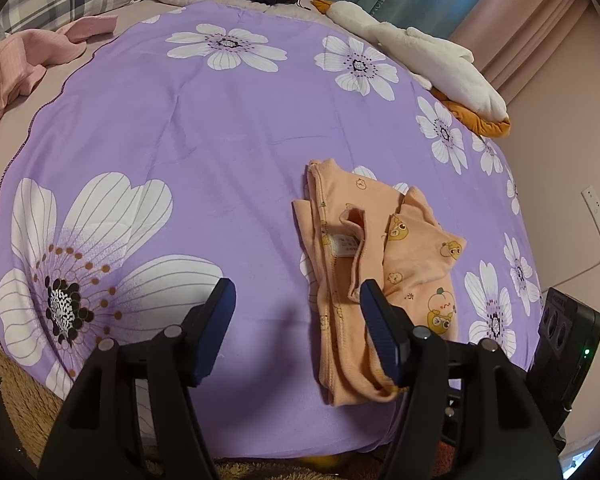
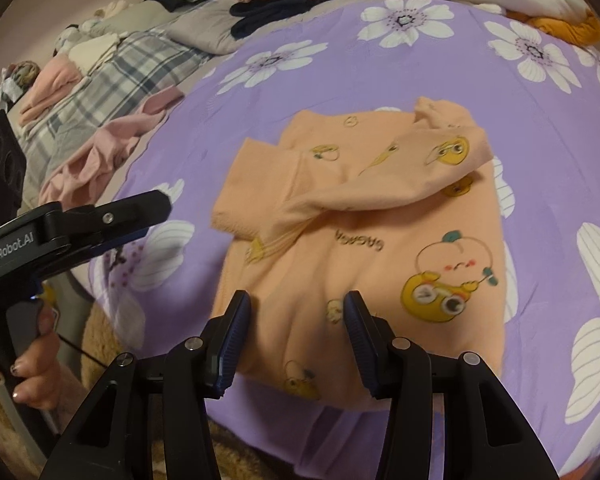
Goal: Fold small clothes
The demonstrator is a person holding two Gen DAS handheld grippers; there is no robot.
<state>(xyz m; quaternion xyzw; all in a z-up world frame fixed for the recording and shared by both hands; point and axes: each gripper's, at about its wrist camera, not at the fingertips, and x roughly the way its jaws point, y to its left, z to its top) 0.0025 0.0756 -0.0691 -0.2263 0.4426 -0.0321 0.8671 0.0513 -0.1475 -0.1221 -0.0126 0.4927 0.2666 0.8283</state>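
Note:
A small peach child's top with cartoon prints (image 1: 380, 248) lies partly folded on the purple flowered sheet (image 1: 220, 120), one sleeve laid across it. It fills the middle of the right wrist view (image 2: 360, 216). My left gripper (image 1: 296, 292) is open and empty just above the sheet, to the left of the garment's near edge. My right gripper (image 2: 296, 304) is open and empty, hovering over the garment's near hem. The left gripper also shows at the left of the right wrist view (image 2: 100, 224), held in a hand.
A pink garment (image 1: 20, 64) lies crumpled at the far left. A folded pile of dark and pink clothes (image 2: 276, 0) sits at the back. A white and orange plush toy (image 1: 428, 56) lies along the right edge by the wall. Plaid bedding (image 2: 132, 64) is at the left.

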